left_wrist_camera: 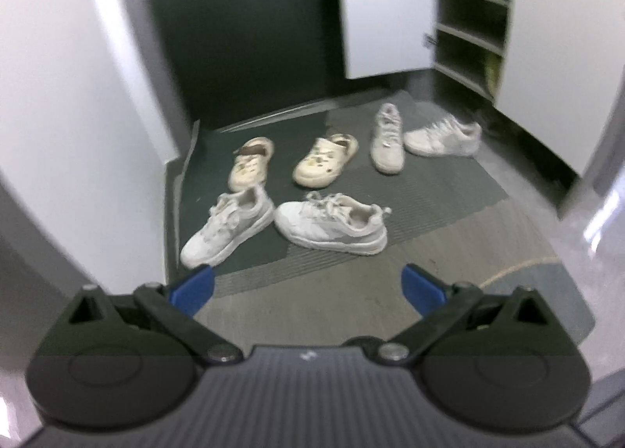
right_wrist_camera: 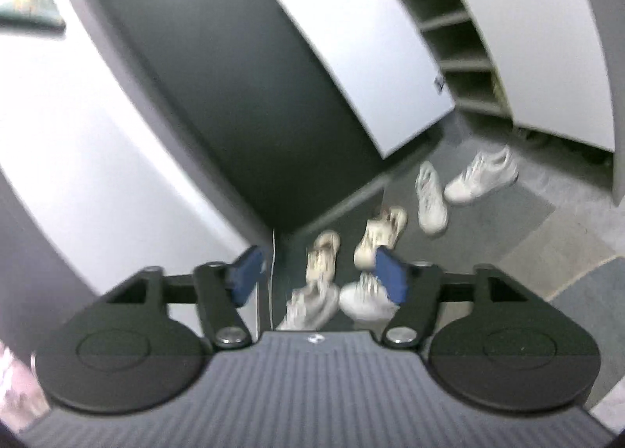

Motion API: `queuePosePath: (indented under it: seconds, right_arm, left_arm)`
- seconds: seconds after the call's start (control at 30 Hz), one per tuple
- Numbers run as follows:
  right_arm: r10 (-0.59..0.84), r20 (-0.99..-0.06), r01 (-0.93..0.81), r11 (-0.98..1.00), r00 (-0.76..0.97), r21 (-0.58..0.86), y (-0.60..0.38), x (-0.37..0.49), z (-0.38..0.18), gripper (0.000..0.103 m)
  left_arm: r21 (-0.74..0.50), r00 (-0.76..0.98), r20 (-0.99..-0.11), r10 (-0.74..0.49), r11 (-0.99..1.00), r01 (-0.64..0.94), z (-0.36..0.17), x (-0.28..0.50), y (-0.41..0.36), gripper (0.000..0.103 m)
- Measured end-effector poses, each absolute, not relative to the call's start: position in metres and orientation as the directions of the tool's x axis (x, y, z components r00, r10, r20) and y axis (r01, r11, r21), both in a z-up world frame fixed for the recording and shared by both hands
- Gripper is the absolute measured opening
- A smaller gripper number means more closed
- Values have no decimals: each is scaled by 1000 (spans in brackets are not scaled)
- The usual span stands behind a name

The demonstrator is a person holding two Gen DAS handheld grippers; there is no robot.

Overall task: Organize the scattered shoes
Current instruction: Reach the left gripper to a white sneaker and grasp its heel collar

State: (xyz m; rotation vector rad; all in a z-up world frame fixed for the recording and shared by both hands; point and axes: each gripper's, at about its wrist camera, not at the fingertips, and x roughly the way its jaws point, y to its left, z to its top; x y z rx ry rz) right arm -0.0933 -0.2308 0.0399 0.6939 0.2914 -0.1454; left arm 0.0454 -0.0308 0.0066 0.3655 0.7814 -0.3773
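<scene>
Left claw [left_wrist_camera: 308,287] is hanging spread and empty above six pale shoes [left_wrist_camera: 332,221] lying scattered on the floor mat [left_wrist_camera: 429,194] — right claw [right_wrist_camera: 318,272] likewise gaping, holding nothing.

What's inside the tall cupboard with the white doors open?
The tall grey-shelved cupboard holds rows of mostly bare shelves. Something yellowish sits low down, too blurry to name. The open white door and frame hide the rest.

Sneakers [left_wrist_camera: 332,223] white mesh cloth, clogs [left_wrist_camera: 325,159] smooth cream plastic, mat [left_wrist_camera: 429,190] ribbed matt, cabinet door [left_wrist_camera: 386,6] smooth white.
</scene>
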Motion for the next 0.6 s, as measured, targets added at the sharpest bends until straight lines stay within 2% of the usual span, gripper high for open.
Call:
queuePosePath:
  seconds: [0.1,0.2,0.47,0.6]
  right_arm:
    - [-90,-231,221,737,969,639,-246,-101,35,92]
    - [-144,-203,243,728,968,641,-253,-105,25,91]
    - [-214,-288,355,667,934,655,-271,-89,-4,91]
    - [-131,-357,348,670,925,656,-284,-55,-16,91]
  left_arm:
    - [235,660,-719,-216,819,524,-9,54,-57,103]
    - [268,659,-713,-238,776,571,-36,69,-84,103]
    - [273,595,-752,-283,688,672,-143,157,-166,102]
    - [264,559,-793,-243,689,674,-201,212,-195,96]
